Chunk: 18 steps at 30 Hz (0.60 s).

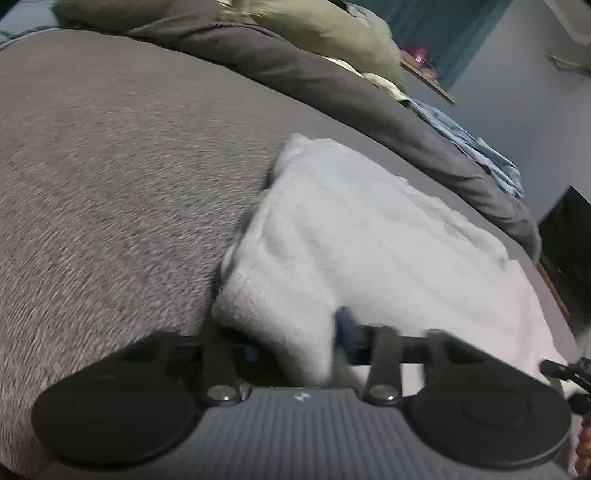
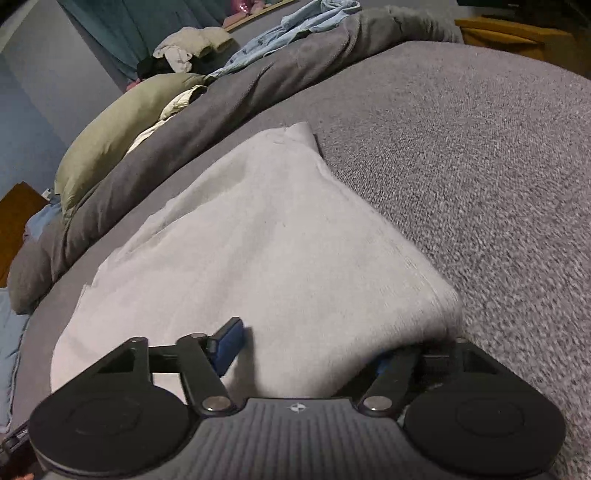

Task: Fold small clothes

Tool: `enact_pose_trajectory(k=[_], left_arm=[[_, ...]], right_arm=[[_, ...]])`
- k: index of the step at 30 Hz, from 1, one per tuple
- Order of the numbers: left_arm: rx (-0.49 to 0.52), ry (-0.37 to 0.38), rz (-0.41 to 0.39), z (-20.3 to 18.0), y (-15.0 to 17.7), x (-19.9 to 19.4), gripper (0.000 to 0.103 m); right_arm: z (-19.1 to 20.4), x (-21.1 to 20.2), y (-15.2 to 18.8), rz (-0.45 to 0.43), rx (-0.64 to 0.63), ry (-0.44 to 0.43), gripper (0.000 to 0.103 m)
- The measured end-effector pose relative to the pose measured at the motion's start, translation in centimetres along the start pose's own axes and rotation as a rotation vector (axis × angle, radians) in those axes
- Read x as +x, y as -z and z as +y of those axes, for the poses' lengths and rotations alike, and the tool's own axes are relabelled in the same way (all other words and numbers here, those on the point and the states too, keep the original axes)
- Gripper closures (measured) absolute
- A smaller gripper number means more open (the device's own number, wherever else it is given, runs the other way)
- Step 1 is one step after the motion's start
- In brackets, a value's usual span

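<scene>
A white fleecy garment (image 1: 354, 236) lies spread on a grey bed cover (image 1: 110, 184); it also shows in the right wrist view (image 2: 266, 251). My left gripper (image 1: 299, 343) straddles the garment's near left corner, with cloth bunched between its blue-padded fingers (image 1: 347, 332). My right gripper (image 2: 310, 350) straddles the near right corner, one blue pad (image 2: 227, 345) on top, the other finger hidden under the cloth. Both jaws stand fairly wide with cloth between them; whether they clamp it is unclear.
A rolled dark grey blanket (image 2: 207, 110) runs along the far side of the bed with an olive pillow (image 2: 110, 129) and light blue clothes (image 2: 295, 22) behind it. A wooden cabinet (image 2: 517, 37) stands at the far right. The grey cover (image 2: 480, 184) spreads to the right.
</scene>
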<state>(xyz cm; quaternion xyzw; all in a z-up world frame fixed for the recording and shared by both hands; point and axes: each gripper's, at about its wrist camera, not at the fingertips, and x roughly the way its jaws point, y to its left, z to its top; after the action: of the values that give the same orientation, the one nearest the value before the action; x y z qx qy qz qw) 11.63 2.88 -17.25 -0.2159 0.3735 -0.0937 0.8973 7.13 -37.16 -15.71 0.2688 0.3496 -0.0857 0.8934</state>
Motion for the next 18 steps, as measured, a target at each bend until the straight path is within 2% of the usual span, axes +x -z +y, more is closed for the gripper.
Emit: enact_pose_trajectory(k=[2, 4, 6, 13, 16, 18], left_arm=[[0.045, -0.011, 0.002, -0.6, -0.4, 0.0, 0.087], [0.099, -0.036, -0.016, -1.6, -0.4, -0.6, 0.09], [0.113, -0.051, -0.033, -2.2, -0.3, -1.5, 0.092], [0.1, -0.031, -0.041, -2.1, -0.2, -6.2, 0.1], [0.1, -0.019, -0.015, -1.8, 0.7, -7.6, 0.1], [0.05, 0.003, 0.005, -0.8, 1.3, -7.7, 0.1]], right_arm=[[0.5, 0.1, -0.4, -0.004, -0.022, 0.009, 0.073], [0.4, -0.4, -0.8, -0.009, -0.02, -0.01, 0.081], [0.2, -1.2, -0.8, -0.023, -0.015, -0.011, 0.086], [-0.6, -5.8, -1.0, -0.021, 0.017, -0.054, 0.091], [-0.8, -7.3, -1.0, -0.008, -0.019, -0.035, 0.094], [-1.4, -7.7, -0.9, 0.002, -0.02, -0.034, 0.093]])
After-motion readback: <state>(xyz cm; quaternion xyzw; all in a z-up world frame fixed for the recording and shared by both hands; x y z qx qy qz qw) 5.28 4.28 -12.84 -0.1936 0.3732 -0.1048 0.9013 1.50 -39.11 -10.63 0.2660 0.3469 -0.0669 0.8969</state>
